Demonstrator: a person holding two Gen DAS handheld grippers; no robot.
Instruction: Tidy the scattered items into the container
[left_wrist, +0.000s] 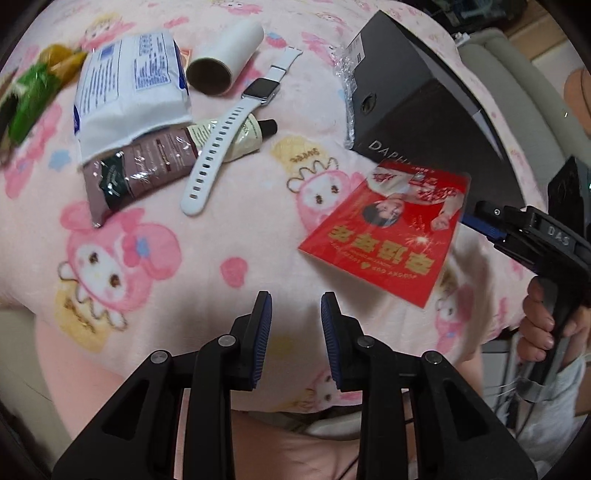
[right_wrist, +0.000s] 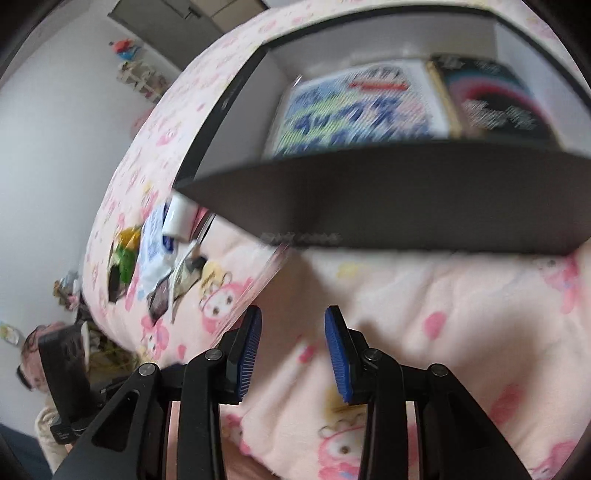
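A red card (left_wrist: 388, 232) with gold letters hung tilted above the pink blanket, near the black box (left_wrist: 417, 99). A white smartwatch (left_wrist: 229, 136) lay across a cream tube (left_wrist: 243, 134), touching a brown sachet (left_wrist: 144, 170), a white pouch (left_wrist: 129, 92) and a paper roll (left_wrist: 225, 55).

Pink cartoon-print blanket (left_wrist: 236, 236), red gold-lettered card (left_wrist: 388, 236), white watch (left_wrist: 236, 122), black box (left_wrist: 424, 107), blue-padded fingers (left_wrist: 263, 332)
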